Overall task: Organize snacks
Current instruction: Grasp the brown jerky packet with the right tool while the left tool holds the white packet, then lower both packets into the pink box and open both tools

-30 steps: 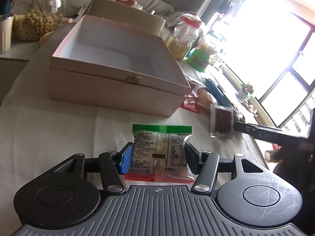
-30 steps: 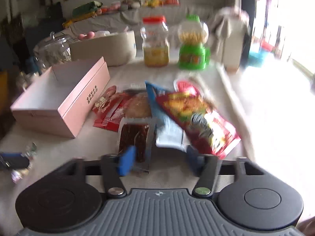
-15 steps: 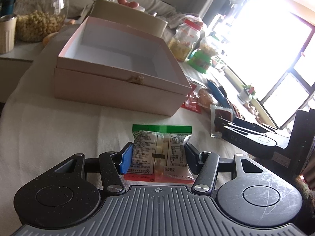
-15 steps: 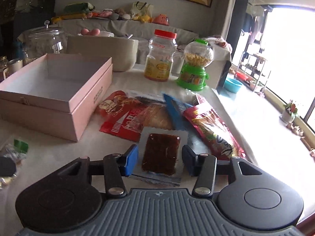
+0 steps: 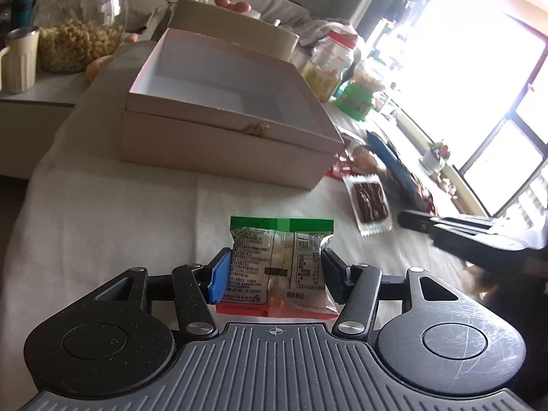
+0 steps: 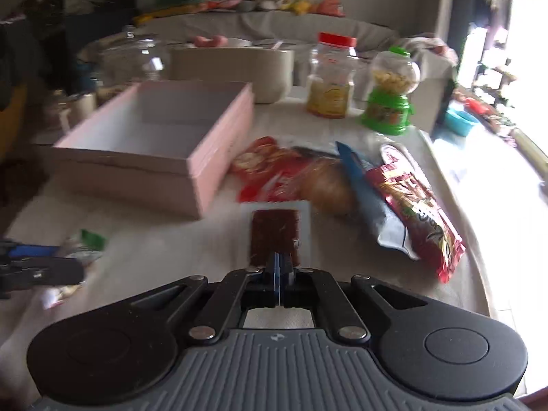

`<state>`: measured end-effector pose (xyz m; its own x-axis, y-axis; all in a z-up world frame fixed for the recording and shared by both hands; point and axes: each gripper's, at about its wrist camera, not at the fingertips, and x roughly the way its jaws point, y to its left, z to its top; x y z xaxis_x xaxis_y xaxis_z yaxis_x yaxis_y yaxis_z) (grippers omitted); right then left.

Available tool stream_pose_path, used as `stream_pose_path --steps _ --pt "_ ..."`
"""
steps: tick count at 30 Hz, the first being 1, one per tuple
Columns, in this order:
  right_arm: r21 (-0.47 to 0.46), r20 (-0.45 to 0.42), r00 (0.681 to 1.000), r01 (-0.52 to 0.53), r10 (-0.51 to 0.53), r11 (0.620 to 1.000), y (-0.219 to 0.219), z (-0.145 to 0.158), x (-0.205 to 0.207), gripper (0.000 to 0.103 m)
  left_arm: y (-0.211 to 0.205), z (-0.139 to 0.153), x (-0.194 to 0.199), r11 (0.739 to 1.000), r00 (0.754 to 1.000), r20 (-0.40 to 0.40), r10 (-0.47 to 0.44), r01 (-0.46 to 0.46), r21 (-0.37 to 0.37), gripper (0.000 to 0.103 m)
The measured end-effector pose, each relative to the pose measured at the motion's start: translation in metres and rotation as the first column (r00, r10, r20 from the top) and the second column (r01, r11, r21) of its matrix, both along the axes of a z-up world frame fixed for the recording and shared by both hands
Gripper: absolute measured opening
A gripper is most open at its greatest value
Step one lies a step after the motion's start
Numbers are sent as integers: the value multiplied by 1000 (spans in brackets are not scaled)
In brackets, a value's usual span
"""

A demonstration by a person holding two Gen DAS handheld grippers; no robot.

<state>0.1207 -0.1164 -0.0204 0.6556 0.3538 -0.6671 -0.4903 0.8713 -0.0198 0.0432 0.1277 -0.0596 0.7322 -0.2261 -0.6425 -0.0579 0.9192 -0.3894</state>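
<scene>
My left gripper (image 5: 274, 269) is shut on a clear snack packet with a green top edge (image 5: 279, 260), held just above the cloth in front of the open pink box (image 5: 219, 157). My right gripper (image 6: 280, 267) is shut on the near edge of a clear packet holding a dark brown bar (image 6: 275, 236), lifted off the table; it also shows in the left wrist view (image 5: 370, 200), with the right gripper (image 5: 407, 219) behind it. The pink box (image 6: 212, 167) is empty and lies left of the right gripper.
A pile of snack bags (image 6: 407, 198) and a bread roll (image 6: 325, 185) lie right of the box. A red-lidded jar (image 6: 330, 75), a green candy dispenser (image 6: 388, 102), a beige tub (image 6: 236, 68) and a glass jar (image 5: 80, 27) stand behind. The table edge (image 6: 479, 239) curves at right.
My right gripper has closed on the brown bar packet and lifted it. My left gripper has moved slightly closer to the pink box, still holding its packet.
</scene>
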Motion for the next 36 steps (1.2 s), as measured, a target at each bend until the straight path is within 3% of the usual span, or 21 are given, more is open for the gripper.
stream_pose_path --steps 3,5,7,8,11,14,16,18,22,27,32,36 --pt "13 66 998 -17 16 1000 -3 6 -10 2 1 1 -11 1000 1000 -4 12 -12 8 62" --pt "33 99 994 -47 44 998 1 3 -6 8 1 4 -15 1000 1000 -5 31 -31 5 62" --pt "37 106 993 -59 55 998 8 -5 5 36 0 8 -18 999 999 5 34 -34 1 62" --pt "21 108 993 -47 44 999 12 -11 13 40 -2 11 -20 999 999 11 33 -33 3 62" --pt "2 56 998 -27 27 1000 21 -26 35 41 -6 17 -24 999 999 22 32 -33 22 62" --pt "17 26 999 -21 21 1000 22 -33 43 48 -6 16 -24 999 999 17 34 -35 19 62" --pt "0 29 1000 -6 6 1000 24 -35 44 46 -4 13 -22 999 999 3 38 -38 13 62" --pt "1 -3 1000 -18 18 1000 23 -34 43 38 -4 11 -20 999 999 -9 37 -37 10 62" --pt "18 -7 997 -77 77 997 11 -18 18 37 -5 12 -25 999 1000 -12 28 -28 19 62" --pt "65 37 980 -197 195 978 -9 23 -22 37 -5 21 -36 1000 1000 -11 -10 10 24 62" --pt "178 120 962 -265 246 948 -12 81 -29 37 8 66 -39 995 994 107 8 -18 94 62" --pt "223 197 949 -289 247 931 17 119 0 37 31 113 -13 985 966 251 56 -94 144 62"
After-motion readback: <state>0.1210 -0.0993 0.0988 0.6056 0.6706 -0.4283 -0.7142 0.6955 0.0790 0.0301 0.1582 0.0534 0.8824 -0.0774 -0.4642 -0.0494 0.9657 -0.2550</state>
